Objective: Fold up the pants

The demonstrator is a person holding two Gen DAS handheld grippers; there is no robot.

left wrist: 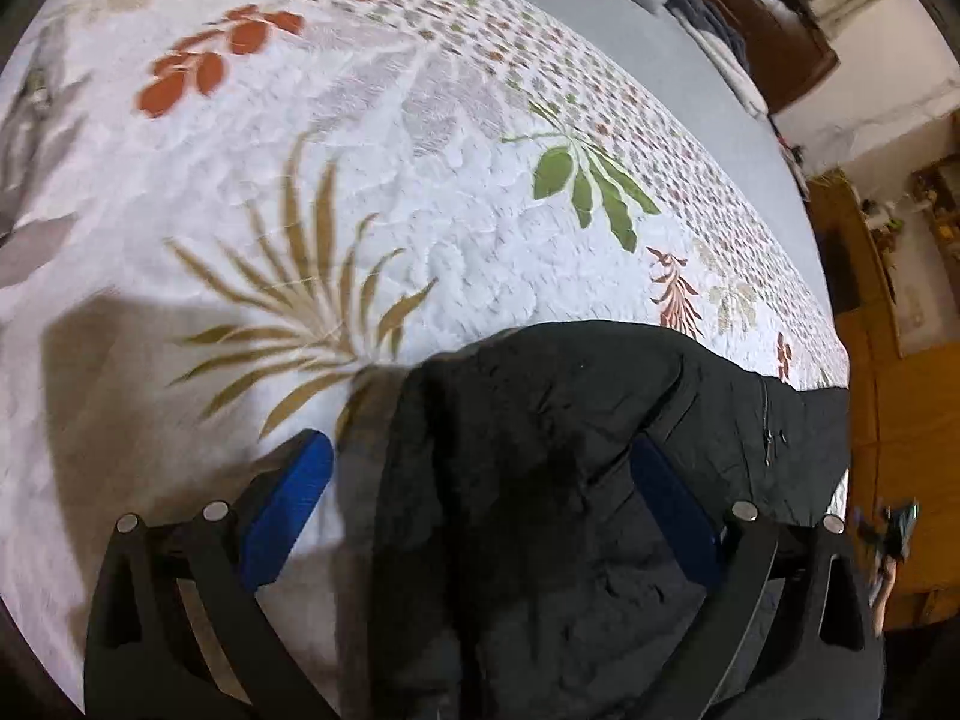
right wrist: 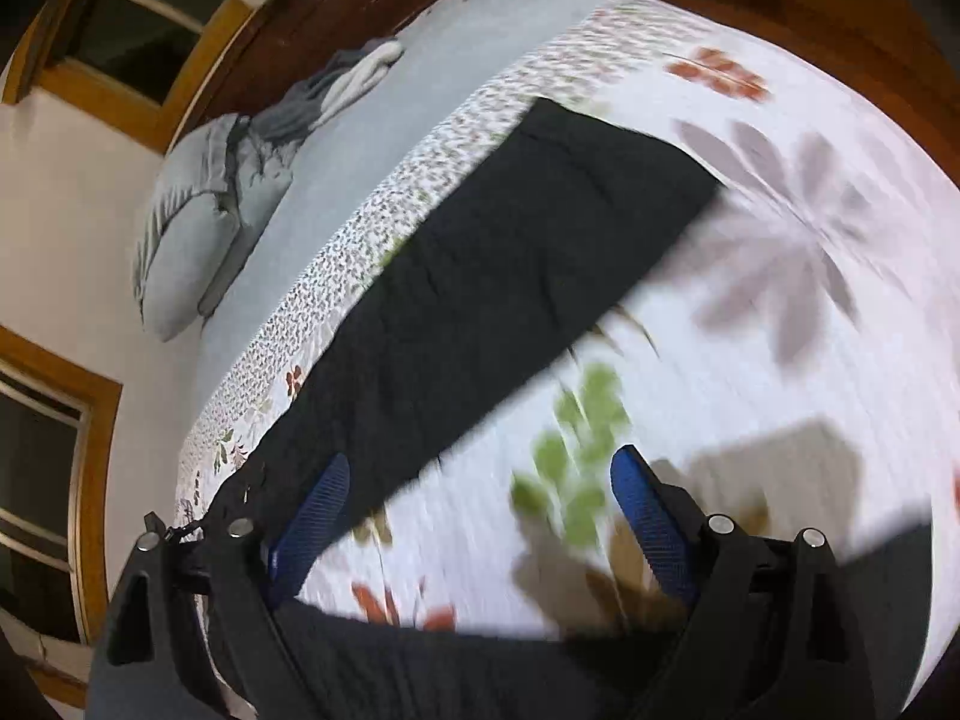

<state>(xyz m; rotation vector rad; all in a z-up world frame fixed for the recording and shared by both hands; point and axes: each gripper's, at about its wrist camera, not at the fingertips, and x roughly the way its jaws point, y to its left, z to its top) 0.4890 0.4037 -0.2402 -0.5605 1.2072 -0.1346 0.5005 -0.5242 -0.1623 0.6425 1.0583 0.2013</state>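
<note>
The black pants [left wrist: 570, 450] lie flat on the floral bedspread [left wrist: 360, 192]. Both the left gripper [left wrist: 480, 468] and right gripper [right wrist: 480, 498] gape wide, released, grasping nothing; the fabric spreads beneath them.

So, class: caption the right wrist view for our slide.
Open right tongs hover over black pants laid along a floral bedspread.

No legible text (anywhere)

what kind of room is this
Most likely a bedroom. Black pants lie on a bed covered by a leaf-print quilt, with a pillow at the far end and wood-framed windows in the wall behind.
</note>
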